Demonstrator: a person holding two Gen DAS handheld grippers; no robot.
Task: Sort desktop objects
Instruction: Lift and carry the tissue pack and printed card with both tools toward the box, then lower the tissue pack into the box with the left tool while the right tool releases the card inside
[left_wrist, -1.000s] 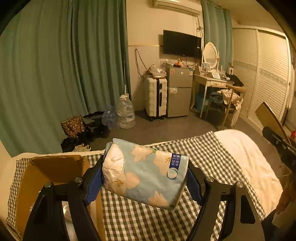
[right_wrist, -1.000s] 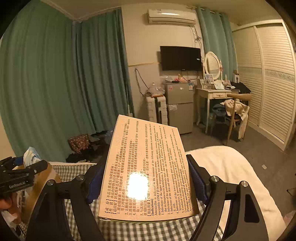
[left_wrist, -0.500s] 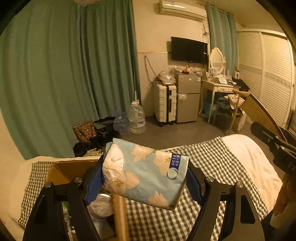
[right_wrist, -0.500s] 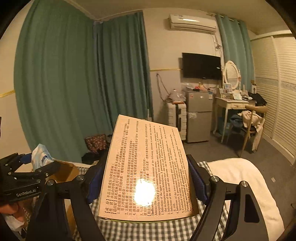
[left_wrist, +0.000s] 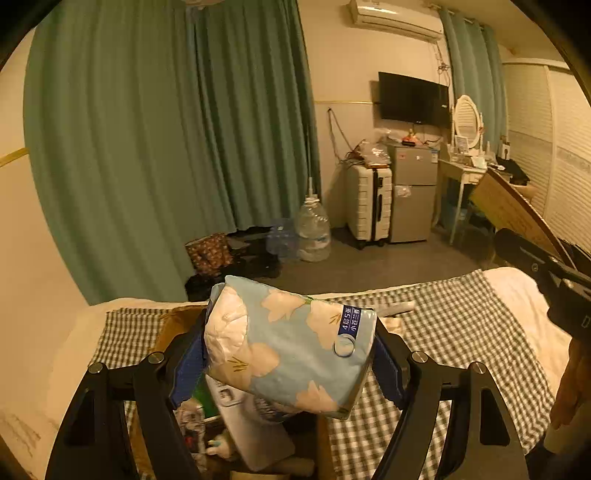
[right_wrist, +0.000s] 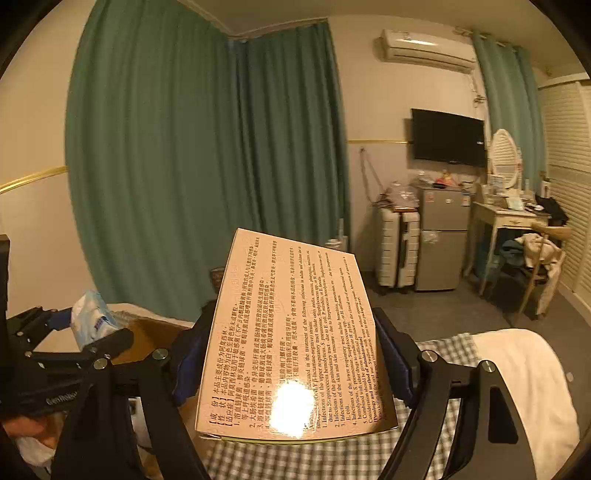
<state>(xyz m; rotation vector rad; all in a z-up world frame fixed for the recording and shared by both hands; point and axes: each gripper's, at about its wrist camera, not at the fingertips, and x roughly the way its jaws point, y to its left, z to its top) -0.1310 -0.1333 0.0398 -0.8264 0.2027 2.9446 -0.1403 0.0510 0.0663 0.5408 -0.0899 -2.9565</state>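
Left gripper (left_wrist: 290, 349) clamps a tissue pack (left_wrist: 291, 343) (blue wrap, pale flowers) between its blue pads, jaws wide and pressing both ends. Pack hangs tilted above an open cardboard box (left_wrist: 166, 325) that holds mixed items. Box sits on a checked cloth (left_wrist: 454, 332) over the bed. Right gripper's black body (left_wrist: 546, 273) shows at the right edge, carrying a flat carton (left_wrist: 506, 210).

Right wrist view: right gripper (right_wrist: 291, 354) grips the carton (right_wrist: 291, 332) by its side edges, jaws wide; printed face up, with a glare spot near the bottom. Carton is held in the air above the checked cloth (right_wrist: 443, 347). Left gripper (right_wrist: 74, 332) with the tissue pack (right_wrist: 92, 321) appears at left, over the box (right_wrist: 147, 328).
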